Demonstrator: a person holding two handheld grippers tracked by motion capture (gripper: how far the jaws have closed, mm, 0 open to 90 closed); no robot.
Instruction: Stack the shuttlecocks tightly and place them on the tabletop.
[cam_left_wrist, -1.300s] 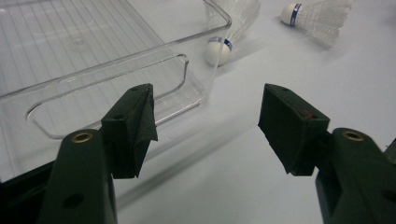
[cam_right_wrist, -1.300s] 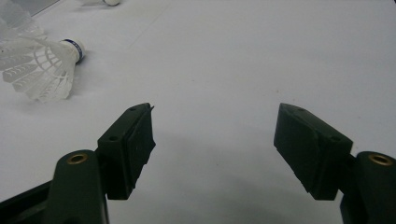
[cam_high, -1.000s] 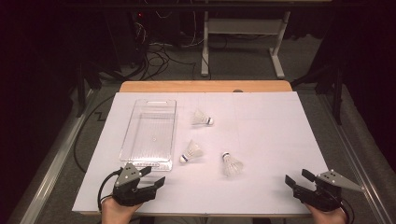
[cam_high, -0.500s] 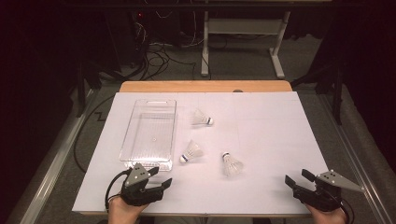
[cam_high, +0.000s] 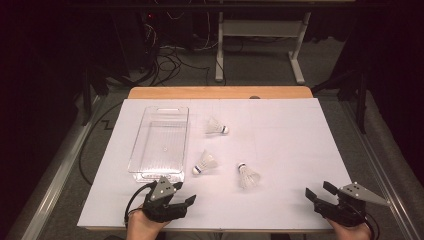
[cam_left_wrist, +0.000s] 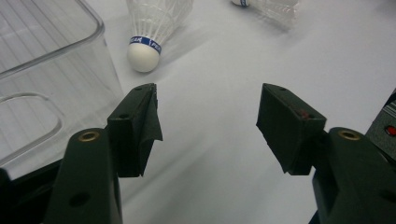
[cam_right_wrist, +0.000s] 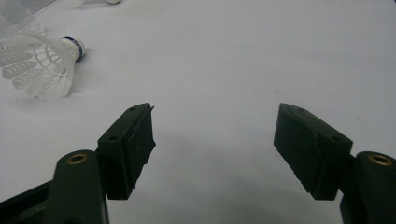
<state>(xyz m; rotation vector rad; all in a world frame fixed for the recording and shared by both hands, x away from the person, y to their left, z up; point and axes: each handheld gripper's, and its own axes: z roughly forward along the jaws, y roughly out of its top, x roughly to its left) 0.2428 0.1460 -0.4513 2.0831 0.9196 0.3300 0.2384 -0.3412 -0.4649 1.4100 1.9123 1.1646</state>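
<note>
**Shuttlecocks waiting, both grippers empty near the table's front edge**

Left gripper (cam_high: 183, 202) sits low at the front edge of the white table (cam_high: 295, 130), just in front of the bin (cam_high: 161, 142). Its jaws are spread wide with nothing between them; the left gripper view looks straight through the gap onto bare white surface. The gap points toward the middle shuttlecock (cam_high: 205, 163), whose cork end faces the gripper (cam_left_wrist: 143, 57). That is likely why the hand is held at this angle: the cork is the firm part to pinch, the feather skirt would crush. The bin's clear wall (cam_left_wrist: 56, 70) stands just beside the left jaw, so a grab from here means a short carry into it.

Right gripper (cam_high: 320, 194) rests at the front right, well apart from the bin. Its jaws are also spread and hold nothing. The nearest shuttlecock (cam_high: 247, 176) lies ahead and to one side of it, skirt toward the gripper and cork pointing away (cam_right_wrist: 39, 63). Looks parked, probably leaving the work to the left hand.

Third shuttlecock (cam_high: 216, 127) lies farther back, near the bin's far right corner, cork pointing right. All three lie on their sides on the table, none in the bin, which is empty. Judged step: first pick not yet made.
</note>
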